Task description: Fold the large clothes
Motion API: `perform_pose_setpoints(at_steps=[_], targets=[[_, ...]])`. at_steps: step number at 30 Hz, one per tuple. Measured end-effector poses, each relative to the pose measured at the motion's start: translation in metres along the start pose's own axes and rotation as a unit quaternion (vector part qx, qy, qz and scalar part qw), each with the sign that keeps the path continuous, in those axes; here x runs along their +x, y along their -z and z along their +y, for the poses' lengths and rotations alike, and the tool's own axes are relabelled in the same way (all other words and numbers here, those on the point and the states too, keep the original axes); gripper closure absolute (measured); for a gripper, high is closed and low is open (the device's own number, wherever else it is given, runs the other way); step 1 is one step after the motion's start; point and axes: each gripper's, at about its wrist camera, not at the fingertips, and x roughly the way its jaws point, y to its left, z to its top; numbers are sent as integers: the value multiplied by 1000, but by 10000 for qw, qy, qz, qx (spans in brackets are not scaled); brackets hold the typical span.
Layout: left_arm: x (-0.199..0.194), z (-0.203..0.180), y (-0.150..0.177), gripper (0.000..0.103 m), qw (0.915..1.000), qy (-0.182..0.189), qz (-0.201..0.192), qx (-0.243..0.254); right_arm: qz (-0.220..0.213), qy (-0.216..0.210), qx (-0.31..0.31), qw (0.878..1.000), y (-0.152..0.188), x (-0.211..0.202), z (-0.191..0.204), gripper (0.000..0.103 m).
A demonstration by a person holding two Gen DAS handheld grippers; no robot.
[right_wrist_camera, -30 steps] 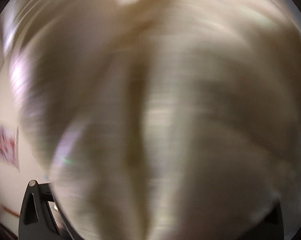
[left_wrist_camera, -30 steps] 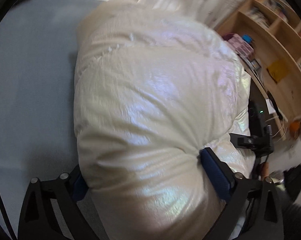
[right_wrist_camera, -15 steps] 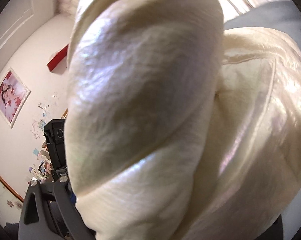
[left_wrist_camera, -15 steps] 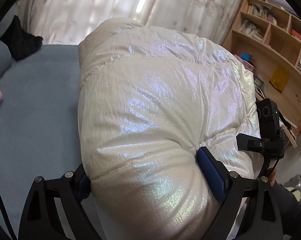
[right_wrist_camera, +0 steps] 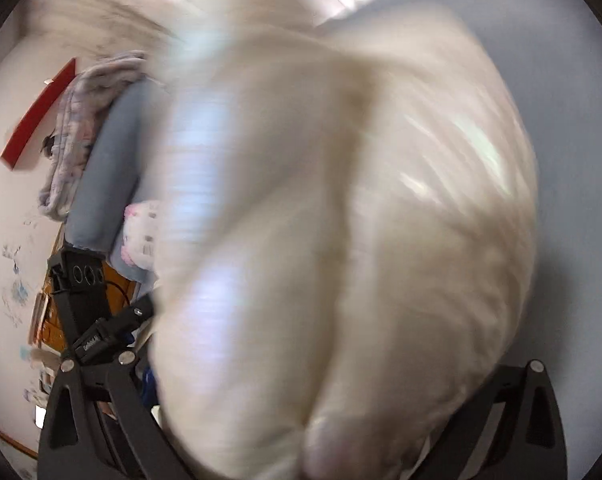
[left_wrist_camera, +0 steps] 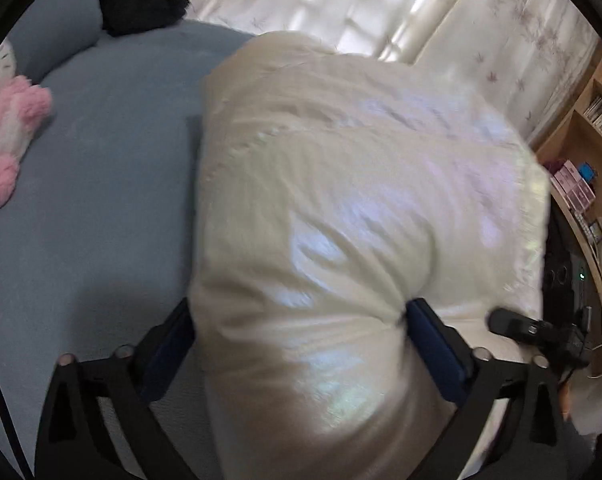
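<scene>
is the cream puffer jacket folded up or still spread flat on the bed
Folded: the puffer jacket is a thick, doubled bundle on the blue bed, with the left gripper astride its rounded end.

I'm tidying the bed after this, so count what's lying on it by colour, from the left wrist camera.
Cream: 1, the puffy jacket
Pink and white: 1, the plush toy
Black: 1, the dark fuzzy thing at the far edge; what it is I can't tell
Total: 3
</scene>
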Motion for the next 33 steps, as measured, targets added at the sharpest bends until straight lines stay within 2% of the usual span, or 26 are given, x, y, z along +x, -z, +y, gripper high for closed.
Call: perform_pose_setpoints(at_steps=[4,6,7,9,11,12,14,15,17,18,20,21,22,23,24,25,26,29,33], targets=[[-11,-2,8,0,9996,-130,-53,246,-14,237,-500,9985,25,-12,10,1],[-20,-9,-5,1,9980,-436,-133,436,-60,472,-614,9970,33,-23,15,1],[-28,-14,-8,1,9962,-636,-207,553,-124,642,-737,9951,24,-29,20,0],[-44,-24,-14,1,9928,-878,-416,700,-349,973,-1130,9882,30,-55,40,0],[-63,-38,-24,1,9904,-907,-748,733,-709,1243,-1523,9779,32,-88,62,0],[-69,-47,-27,1,9892,-906,-885,735,-884,1356,-1622,9734,13,-95,43,0],[-79,-67,-30,2,9862,-906,-1154,770,-1417,1540,-1839,9604,12,-115,67,1],[-79,-81,-34,2,9846,-968,-1208,807,-1531,1529,-1897,9577,-17,-117,81,1],[-78,-103,-31,12,9830,-1006,-1211,944,-1672,1563,-2033,9520,-27,-121,85,2],[-73,-112,-33,15,9820,-1052,-1196,1010,-1701,1606,-2079,9498,-43,-100,120,5],[-58,-123,-31,35,9811,-1105,-1121,1126,-1733,1615,-2028,9501,-54,-90,122,31],[-47,-129,-31,38,9816,-1154,-974,1166,-1723,1526,-1892,9546,-63,-75,124,36],[-37,-137,-31,41,9819,-1223,-825,1190,-1731,1472,-1786,9573,-63,-69,116,45],[-25,-139,-28,41,9813,-1355,-652,1204,-1731,1597,-1680,9572,-69,-58,117,51],[-14,-139,-24,40,9791,-1527,-554,1227,-1696,1807,-1610,9553,-75,-43,115,53],[-7,-137,-20,39,9766,-1620,-597,1285,-1641,1986,-1595,9530,-80,-20,125,57],[-4,-135,-17,38,9754,-1632,-643,1333,-1488,2236,-1520,9512,-83,-6,114,65],[3,-133,-9,35,9744,-1576,-661,1462,-1298,2415,-1377,9518,-83,13,91,69],[11,-134,-5,32,9713,-1708,-671,1516,-1319,2476,-1423,9492,-78,23,79,69]])
